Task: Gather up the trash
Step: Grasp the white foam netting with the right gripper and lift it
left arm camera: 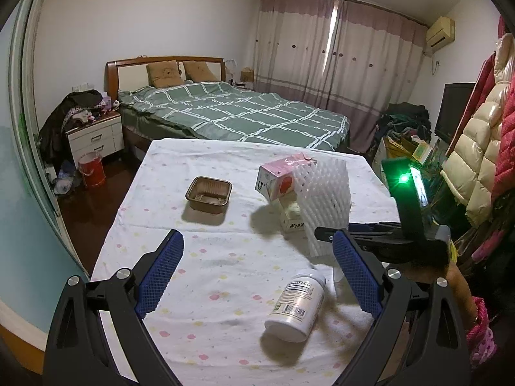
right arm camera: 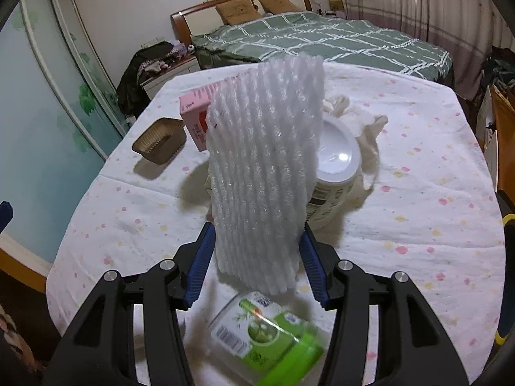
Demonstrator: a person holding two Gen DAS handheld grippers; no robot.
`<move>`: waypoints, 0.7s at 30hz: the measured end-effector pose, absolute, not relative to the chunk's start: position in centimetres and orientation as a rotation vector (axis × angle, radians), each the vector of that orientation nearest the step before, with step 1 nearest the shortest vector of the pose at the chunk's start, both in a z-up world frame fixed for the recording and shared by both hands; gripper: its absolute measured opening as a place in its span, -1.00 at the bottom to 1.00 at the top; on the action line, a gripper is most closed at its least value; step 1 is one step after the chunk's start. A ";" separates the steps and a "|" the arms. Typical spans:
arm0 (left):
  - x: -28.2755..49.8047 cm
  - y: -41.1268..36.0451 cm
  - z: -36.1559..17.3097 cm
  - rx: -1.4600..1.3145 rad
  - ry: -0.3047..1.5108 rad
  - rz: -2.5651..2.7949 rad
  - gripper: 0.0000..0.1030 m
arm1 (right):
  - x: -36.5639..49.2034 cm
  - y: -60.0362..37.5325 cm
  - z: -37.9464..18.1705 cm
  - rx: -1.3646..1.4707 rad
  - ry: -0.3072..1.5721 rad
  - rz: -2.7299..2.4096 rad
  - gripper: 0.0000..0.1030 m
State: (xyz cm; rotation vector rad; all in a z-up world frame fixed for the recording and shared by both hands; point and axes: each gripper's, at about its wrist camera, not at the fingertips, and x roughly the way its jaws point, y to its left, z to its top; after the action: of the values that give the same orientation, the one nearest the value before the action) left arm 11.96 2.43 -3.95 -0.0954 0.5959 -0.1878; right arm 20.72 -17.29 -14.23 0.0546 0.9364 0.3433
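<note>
Right wrist view: the right gripper is clamped on a white foam net sleeve, its blue pads pressing the sleeve's lower sides so that it stands up in front of the lens above the table. Below the jaws lies a clear bottle with a green label and green cap, on its side and blurred. Behind the sleeve lie a white supplement bottle with its base toward the camera, a crumpled whitish bag or tissue, a pink carton and a brown plastic tray. Left wrist view: the left gripper hangs with its jaws wide apart and nothing between the pads; the supplement bottle lies just ahead of it, toward its right finger. The brown tray is empty. The pink carton is tilted against the held sleeve, with a small cream box beneath it. No bin or collecting bag on the table shows in either view; a red bucket stands on the floor by the nightstand, its contents hidden. By judgement, the task is at an early stage: one piece is in hand, while the two bottles, carton, box, tray and bag remain to be gathered.
</note>
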 end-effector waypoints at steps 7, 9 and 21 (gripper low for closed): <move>12.9 2.5 -4.8 -0.104 0.617 -0.202 0.80 | 20.7 -17.6 -14.4 0.086 0.935 0.359 -0.58; 13.1 2.4 -4.9 -0.105 0.621 -0.207 0.80 | 20.3 -17.9 -14.0 0.101 0.924 0.374 -0.65; 13.6 1.2 -5.4 -0.090 0.628 -0.224 0.80 | 17.8 -20.1 -9.6 0.150 0.793 0.404 -0.70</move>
State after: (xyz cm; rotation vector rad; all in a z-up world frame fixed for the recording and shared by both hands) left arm 13.61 1.24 -5.42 -0.0896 0.6282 -0.2243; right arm 17.78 -20.11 -9.64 0.1497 0.7925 0.4044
